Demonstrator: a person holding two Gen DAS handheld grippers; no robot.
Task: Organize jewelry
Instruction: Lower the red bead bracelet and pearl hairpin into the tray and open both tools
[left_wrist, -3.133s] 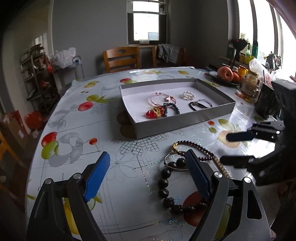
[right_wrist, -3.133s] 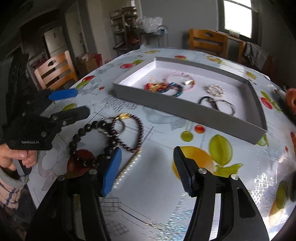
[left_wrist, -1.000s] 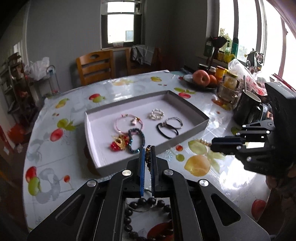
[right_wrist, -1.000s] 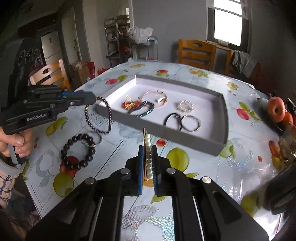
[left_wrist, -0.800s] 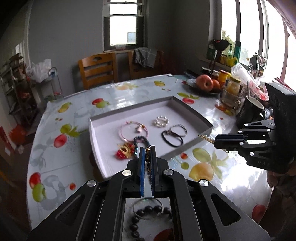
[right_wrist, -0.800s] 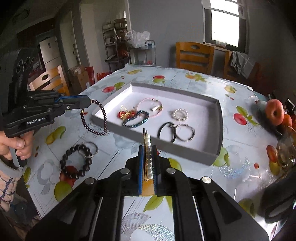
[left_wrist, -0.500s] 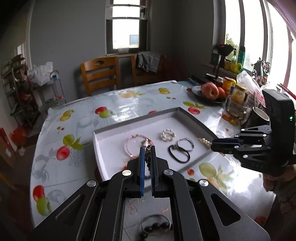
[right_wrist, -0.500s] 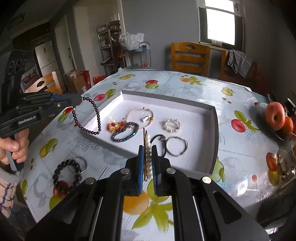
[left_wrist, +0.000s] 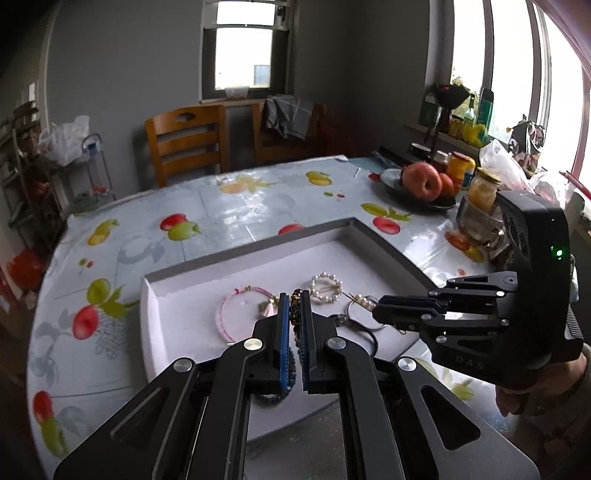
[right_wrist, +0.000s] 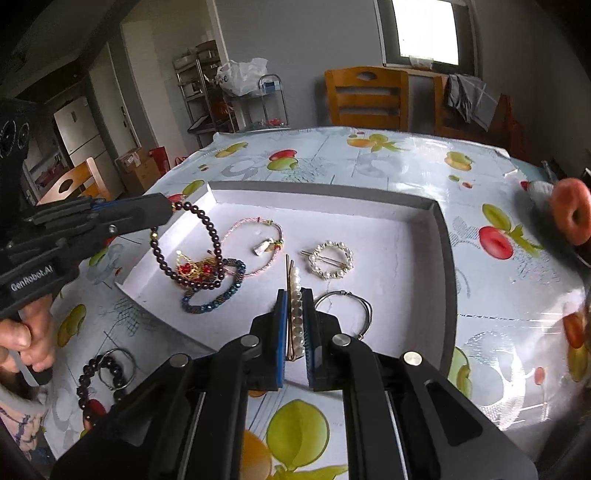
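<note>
Tablecloth (right_wrist: 388, 162): glossy plastic sheet, fruit print, glare patches.
Tray (right_wrist: 448, 266): matt grey card walls, matt white paper-like floor.
Right gripper (right_wrist: 295, 295): matt black plastic, blue ribbed pads, bright metal screws. Between its fingers, pearl hair clip (right_wrist: 295, 291): glossy pearly beads on gold-toned metal.
Left gripper (right_wrist: 173, 208): same matt black plastic. Hanging from its fingertips, dark bead bracelet (right_wrist: 212, 236): polished, shiny.
Ahead of right fingers, pearl ring clip (right_wrist: 330, 260): lustrous beads. Just right, wire bangle (right_wrist: 364, 308): thin silvery metal.
Chair (right_wrist: 365, 98): smooth varnished wood.
</note>
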